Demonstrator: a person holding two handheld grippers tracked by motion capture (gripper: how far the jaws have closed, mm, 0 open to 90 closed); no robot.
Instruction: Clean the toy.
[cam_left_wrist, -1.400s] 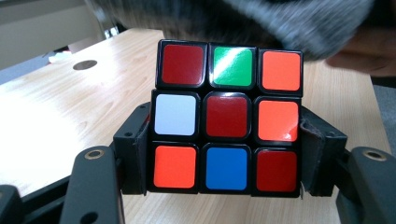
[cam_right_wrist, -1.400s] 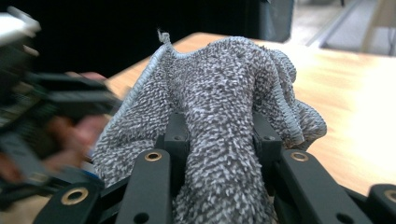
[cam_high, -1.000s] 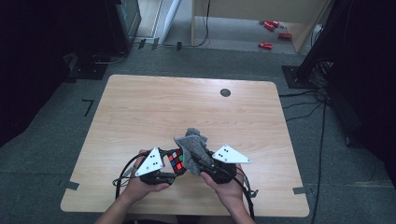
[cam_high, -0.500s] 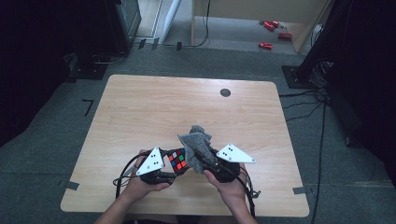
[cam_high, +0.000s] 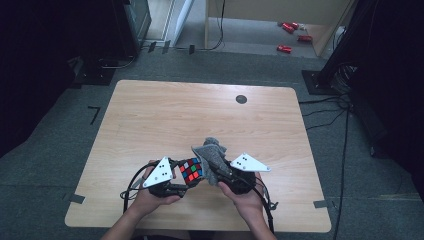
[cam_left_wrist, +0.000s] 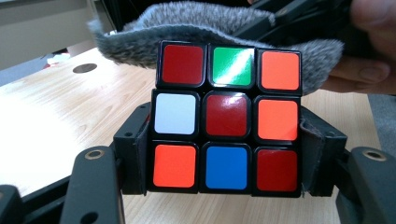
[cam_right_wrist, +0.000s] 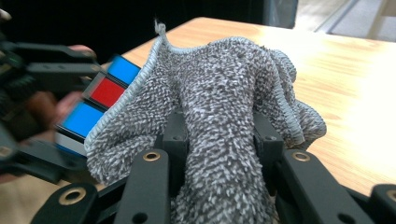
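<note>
Grey, fluffy microfibre cloth (cam_right_wrist: 224, 107) is bunched between the jaws of the right gripper (cam_high: 220, 175), clamped tight on a fold of it, and the loose part is draped up against the multicoloured plastic puzzle cube (cam_left_wrist: 227, 119). That cube sits squeezed between the pads of the left gripper (cam_high: 181, 181), held just above the near edge of the pale wooden table (cam_high: 165, 115), close to the person's hands. From the left gripper view the cube's face with red, orange, white, green and blue stickers looks straight at the camera, and the cloth curls over its top and far side, touching it. From the right gripper view, blue and red stickers peek out beside the cloth's stitched hem. My reading: both things are picked up and brought together, and the wiping is under way, with the cloth on the far face. Whether other faces have been done I can't tell; turning the cube and rubbing them looks like what's left.
</note>
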